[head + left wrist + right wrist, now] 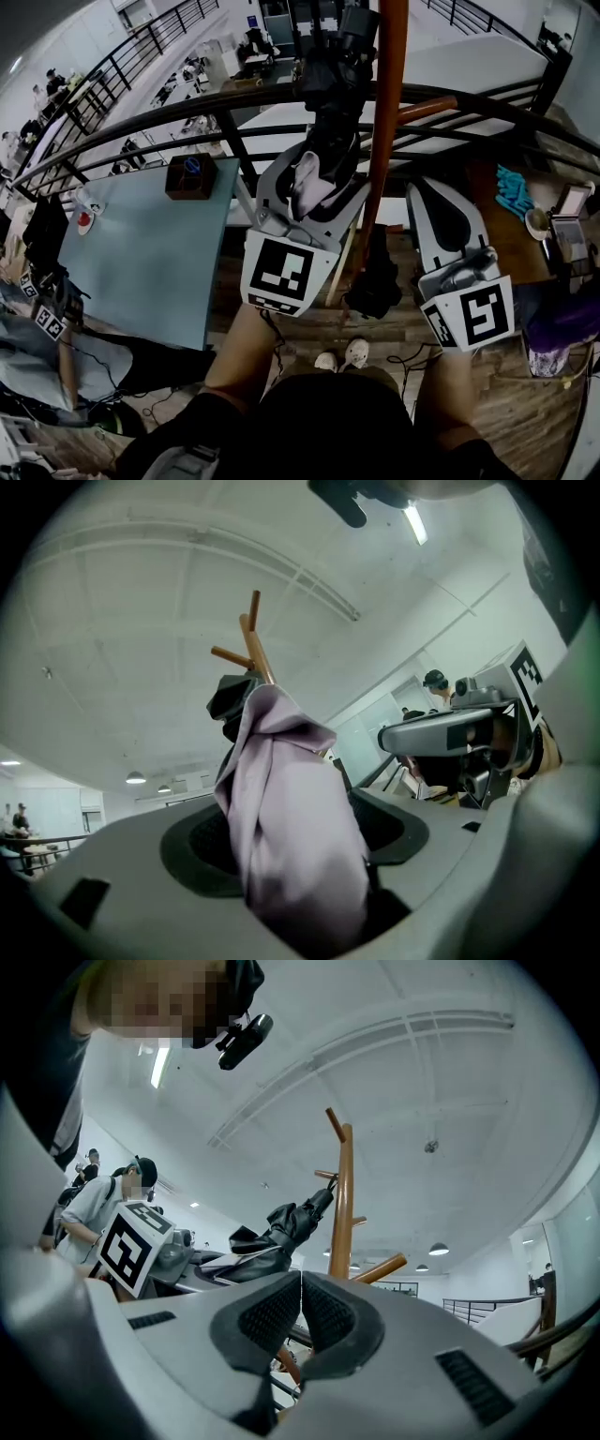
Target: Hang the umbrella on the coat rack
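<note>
My left gripper (314,180) is raised and shut on a folded umbrella (330,70), black outside with lilac fabric (295,827) bunched between the jaws. The umbrella points up toward the orange-brown coat rack (387,122). From the right gripper view, the umbrella (279,1227) has its far end against the coat rack pole (342,1213), just under a short peg. The rack's top pegs (251,635) show beyond the umbrella in the left gripper view. My right gripper (434,194) hangs to the right of the pole, shut with nothing in it (300,1312).
A black metal railing (216,103) runs behind the rack. A blue-grey table (141,262) carrying a brown box (190,176) stands at the left. At the right is a wooden desk with teal cloth (512,192). A dark bundle (375,279) sits low by the pole.
</note>
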{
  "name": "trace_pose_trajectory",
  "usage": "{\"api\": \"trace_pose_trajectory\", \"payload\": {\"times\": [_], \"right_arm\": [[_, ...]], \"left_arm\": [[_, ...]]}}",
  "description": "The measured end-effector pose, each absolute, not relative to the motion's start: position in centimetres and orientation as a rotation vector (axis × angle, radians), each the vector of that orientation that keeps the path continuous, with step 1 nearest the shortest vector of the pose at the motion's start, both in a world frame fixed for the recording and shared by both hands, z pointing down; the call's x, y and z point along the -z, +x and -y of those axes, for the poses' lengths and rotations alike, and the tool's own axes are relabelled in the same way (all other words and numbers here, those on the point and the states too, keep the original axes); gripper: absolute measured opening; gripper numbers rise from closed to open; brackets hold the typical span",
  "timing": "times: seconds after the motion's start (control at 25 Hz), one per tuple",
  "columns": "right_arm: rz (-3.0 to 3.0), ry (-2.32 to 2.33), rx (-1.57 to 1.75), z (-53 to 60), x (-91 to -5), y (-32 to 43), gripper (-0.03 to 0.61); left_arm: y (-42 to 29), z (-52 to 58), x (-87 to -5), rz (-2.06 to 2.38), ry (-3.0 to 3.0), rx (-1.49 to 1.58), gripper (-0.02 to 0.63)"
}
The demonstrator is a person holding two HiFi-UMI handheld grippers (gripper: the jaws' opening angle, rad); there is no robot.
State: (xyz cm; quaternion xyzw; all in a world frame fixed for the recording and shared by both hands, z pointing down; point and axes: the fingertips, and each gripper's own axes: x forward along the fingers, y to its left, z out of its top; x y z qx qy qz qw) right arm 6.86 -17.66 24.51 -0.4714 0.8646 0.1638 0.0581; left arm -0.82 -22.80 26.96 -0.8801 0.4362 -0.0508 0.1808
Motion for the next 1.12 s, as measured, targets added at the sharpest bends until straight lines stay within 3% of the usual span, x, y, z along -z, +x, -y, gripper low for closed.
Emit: {"api": "trace_pose_trajectory", "payload": {"times": [1.12], "right_arm": [[-2.711,-1.417,-0.486,14.7,-27.5,8.6,0.031]], "left_arm": [[2.9,18.1,-29.3,-1.144,-2.479,0.116,0.341]]}}
